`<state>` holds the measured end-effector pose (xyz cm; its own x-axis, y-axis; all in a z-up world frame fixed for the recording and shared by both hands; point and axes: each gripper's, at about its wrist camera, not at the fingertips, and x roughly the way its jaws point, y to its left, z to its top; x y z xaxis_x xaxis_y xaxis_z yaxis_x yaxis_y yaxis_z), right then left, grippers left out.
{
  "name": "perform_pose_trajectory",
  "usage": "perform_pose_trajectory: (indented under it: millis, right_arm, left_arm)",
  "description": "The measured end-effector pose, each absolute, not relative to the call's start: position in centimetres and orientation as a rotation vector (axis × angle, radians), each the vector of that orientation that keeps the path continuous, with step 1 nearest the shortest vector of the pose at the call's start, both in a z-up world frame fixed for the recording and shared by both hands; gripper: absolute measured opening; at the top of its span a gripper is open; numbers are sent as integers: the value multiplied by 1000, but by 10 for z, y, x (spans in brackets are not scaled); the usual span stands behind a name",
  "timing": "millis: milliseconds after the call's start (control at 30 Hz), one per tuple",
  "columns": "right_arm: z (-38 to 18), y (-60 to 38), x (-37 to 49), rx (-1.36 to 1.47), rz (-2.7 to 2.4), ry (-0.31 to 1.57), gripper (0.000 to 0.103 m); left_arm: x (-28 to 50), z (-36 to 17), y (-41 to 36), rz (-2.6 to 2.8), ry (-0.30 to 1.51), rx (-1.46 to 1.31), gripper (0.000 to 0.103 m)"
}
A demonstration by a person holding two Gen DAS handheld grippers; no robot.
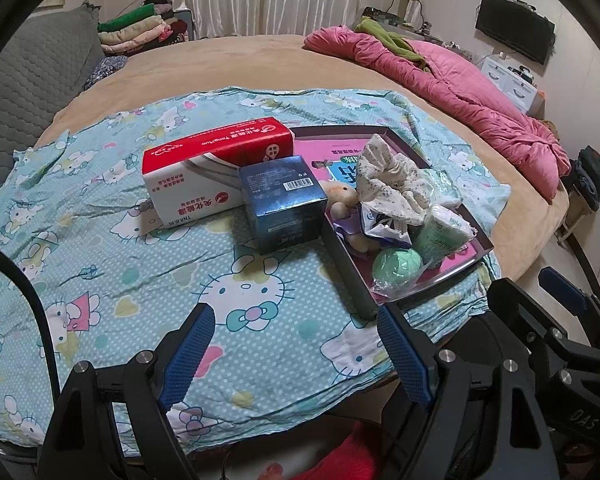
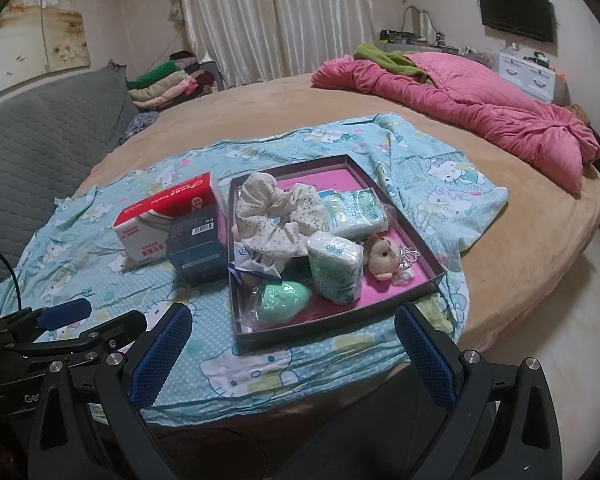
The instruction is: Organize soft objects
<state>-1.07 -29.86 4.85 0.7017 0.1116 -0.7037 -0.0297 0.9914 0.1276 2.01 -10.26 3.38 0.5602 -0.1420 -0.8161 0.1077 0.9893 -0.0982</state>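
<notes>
Both grippers, left [image 1: 296, 348] and right [image 2: 296, 356], spread wide, empty. Soft items piled in tray [image 2: 340, 330] ahead of right. Sorting looks near done; next likely tidy scrunchie [image 2: 278, 216].

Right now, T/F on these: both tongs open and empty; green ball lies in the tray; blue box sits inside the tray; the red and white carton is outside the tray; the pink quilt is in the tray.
1. Both tongs, left tongs and right tongs, are open and empty. True.
2. The green ball lies in the tray. True.
3. The blue box sits inside the tray. False: it stands on the cartoon sheet beside the tray.
4. The red and white carton is outside the tray. True.
5. The pink quilt is in the tray. False: it lies farther back on the bed.
</notes>
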Motion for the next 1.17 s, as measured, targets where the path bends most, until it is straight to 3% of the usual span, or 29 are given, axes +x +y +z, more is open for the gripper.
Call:
perform_pose_trajectory:
  millis: [1167]
  right_arm:
    - [40, -302, 3, 141, 132, 828, 101]
  left_arm:
    - [24, 12, -105, -101, 1013, -8, 83]
